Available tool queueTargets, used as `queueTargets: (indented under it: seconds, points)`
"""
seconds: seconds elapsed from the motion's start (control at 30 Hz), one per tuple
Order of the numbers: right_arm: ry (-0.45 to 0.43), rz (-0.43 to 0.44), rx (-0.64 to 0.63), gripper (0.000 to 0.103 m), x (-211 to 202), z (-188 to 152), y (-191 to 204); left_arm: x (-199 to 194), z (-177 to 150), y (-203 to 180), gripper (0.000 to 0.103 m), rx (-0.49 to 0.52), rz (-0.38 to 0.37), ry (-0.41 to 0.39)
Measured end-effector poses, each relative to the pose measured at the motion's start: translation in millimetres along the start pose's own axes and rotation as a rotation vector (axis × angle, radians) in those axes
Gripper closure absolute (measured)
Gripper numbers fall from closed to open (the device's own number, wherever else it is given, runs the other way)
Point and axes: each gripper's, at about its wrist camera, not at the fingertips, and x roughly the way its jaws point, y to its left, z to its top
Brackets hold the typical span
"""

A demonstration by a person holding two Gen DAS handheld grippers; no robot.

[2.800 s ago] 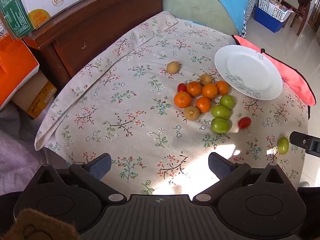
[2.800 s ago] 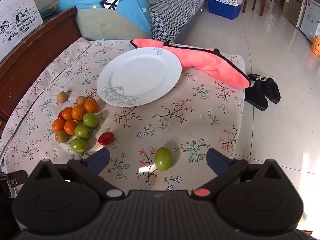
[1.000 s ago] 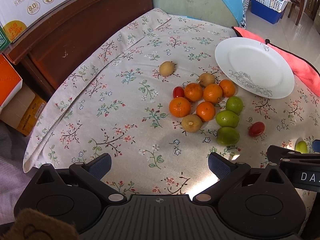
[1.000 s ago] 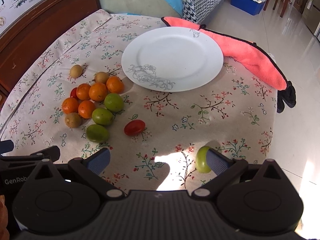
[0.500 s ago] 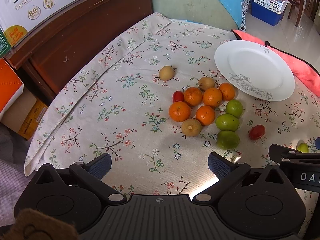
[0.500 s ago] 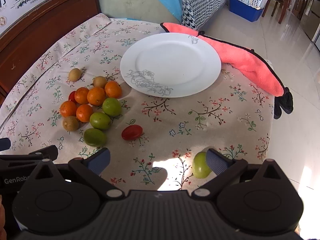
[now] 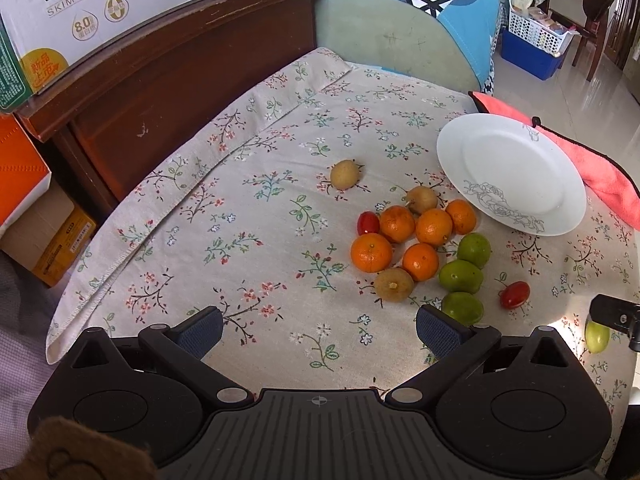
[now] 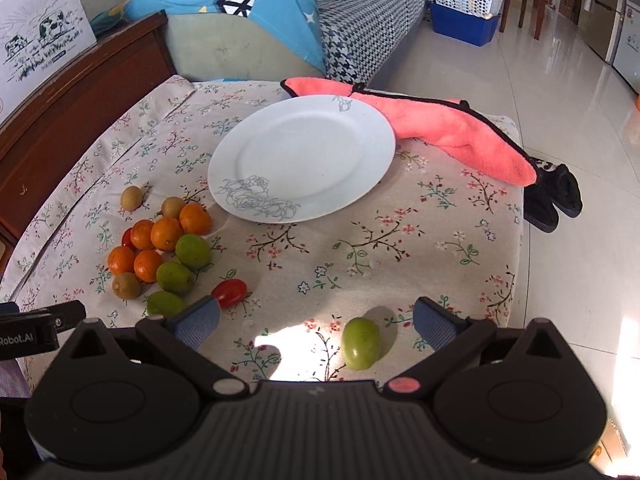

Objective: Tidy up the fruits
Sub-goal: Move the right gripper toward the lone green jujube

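A white plate (image 7: 512,168) (image 8: 304,156) lies bare on the floral tablecloth. Left of it sits a cluster of several oranges (image 7: 434,226) (image 8: 166,234), green fruits (image 7: 460,276) (image 8: 174,278) and brown fruits (image 7: 394,285), with a lone brown fruit (image 7: 344,175) apart. A red tomato (image 8: 229,293) (image 7: 515,295) lies near the cluster. A lone green fruit (image 8: 362,343) (image 7: 597,336) lies between my open right gripper's (image 8: 316,320) fingers, nearer the right one. My left gripper (image 7: 318,326) is open and empty, just short of the cluster.
A pink cloth (image 8: 448,128) lies behind the plate at the table's far edge. A wooden cabinet (image 7: 160,64) with a milk carton box stands at the left. A sofa with a blue cushion (image 8: 240,4) is behind. Black slippers (image 8: 554,196) are on the floor at right.
The right gripper has shifted so the lone green fruit now sits between its fingers instead of at the right finger. The left gripper's view has shifted only slightly.
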Motion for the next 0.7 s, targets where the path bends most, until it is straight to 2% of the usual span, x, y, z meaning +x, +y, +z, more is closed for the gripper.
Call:
queueTargets:
  seconds: [0.1, 0.2, 0.4, 0.7]
  points:
    - [0.037, -0.015, 0.048, 0.001, 0, -1, -16, 4, 3, 9, 0.000, -0.031, 0.003, 0.014]
    - [0.037, -0.028, 0.082, 0.003, 0, -5, -29, 4, 4, 17, 0.000, -0.058, 0.002, 0.006]
    - [0.075, -0.032, 0.128, 0.012, 4, -20, -49, 5, 3, 15, 0.001, -0.059, -0.003, -0.005]
    - [0.094, 0.005, 0.147, 0.034, 13, -32, -44, 2, -2, -6, 0.003, -0.002, -0.047, -0.035]
